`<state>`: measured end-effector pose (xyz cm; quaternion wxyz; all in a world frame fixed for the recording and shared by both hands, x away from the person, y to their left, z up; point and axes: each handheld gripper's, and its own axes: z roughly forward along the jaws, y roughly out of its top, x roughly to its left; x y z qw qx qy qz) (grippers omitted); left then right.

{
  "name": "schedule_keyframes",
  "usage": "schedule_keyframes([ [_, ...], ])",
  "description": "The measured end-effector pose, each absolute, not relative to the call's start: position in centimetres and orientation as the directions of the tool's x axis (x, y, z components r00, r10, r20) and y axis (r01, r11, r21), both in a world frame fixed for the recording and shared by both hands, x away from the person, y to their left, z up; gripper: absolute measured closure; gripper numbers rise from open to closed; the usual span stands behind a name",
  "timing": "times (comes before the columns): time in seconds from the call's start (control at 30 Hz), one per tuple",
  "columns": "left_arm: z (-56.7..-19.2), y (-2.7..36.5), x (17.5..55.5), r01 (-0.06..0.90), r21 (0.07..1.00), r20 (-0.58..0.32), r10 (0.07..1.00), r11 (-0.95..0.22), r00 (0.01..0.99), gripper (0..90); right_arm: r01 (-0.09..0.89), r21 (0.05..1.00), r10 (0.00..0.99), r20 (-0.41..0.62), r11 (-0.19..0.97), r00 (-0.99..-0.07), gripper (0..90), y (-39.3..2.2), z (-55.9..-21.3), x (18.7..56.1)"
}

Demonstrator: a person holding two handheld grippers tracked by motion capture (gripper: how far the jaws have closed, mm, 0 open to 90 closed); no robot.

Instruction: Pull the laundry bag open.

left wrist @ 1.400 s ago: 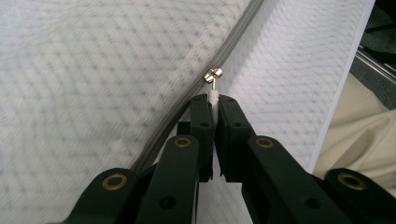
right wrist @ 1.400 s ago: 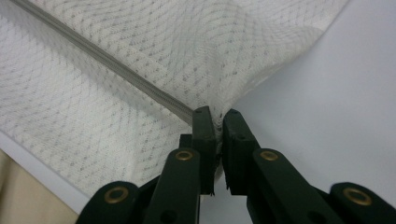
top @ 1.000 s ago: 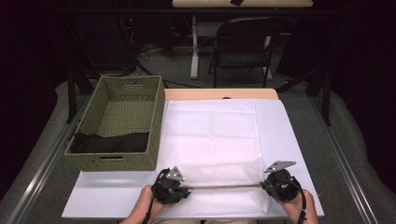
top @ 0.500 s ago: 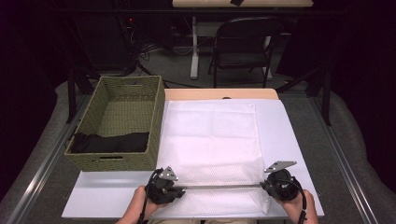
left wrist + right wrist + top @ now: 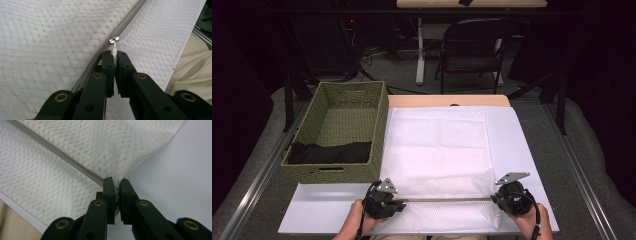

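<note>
A: Noting: the white mesh bag (image 5: 437, 155) is lying flat on the desk (image 5: 522, 150), just beside the wicker basket (image 5: 337, 135), on the basket's right. Its zipper (image 5: 447, 199) is running along the edge farthest from the basket's back wall, nearest the person.

B: And the tongs?

A: Left tongs (image 5: 114, 53) are pressed together, pinching the white tab of the zipper pull (image 5: 114, 40), at the zipper end nearer the basket's front corner. Right tongs (image 5: 115, 182) are pinched on the bag's fabric corner, at the zipper end well apart from the basket.

B: Why hold both ends?

A: My guess: the right one is anchoring the bag and keeping the zipper line taut, so the slider can run without the mesh bunching. The bag looks pulled straight between them.

B: Anything unclear?

A: Whether the zipper is being opened or closed, I cannot tell; the teeth are reading as one grey line. The dark cloth (image 5: 329, 152) is lying in the basket against its front wall, folded, and what it is stays hard to make out. The person's forearms are getting cut off at the bottom edge of the high view. The bag's contents, if any, are hidden by the mesh.
</note>
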<state>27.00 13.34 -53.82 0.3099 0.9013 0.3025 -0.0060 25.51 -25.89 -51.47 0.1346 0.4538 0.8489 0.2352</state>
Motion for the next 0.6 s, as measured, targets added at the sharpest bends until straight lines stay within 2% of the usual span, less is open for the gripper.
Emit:
schedule_keyframes([
  [0.6,-53.5,15.7,26.4,0.567,0.549,-0.177,0.578,-0.614,0.797,86.3,0.71,0.518,0.837,-0.02,0.477,-0.548,85.0,-26.0,-51.5,25.6],
])
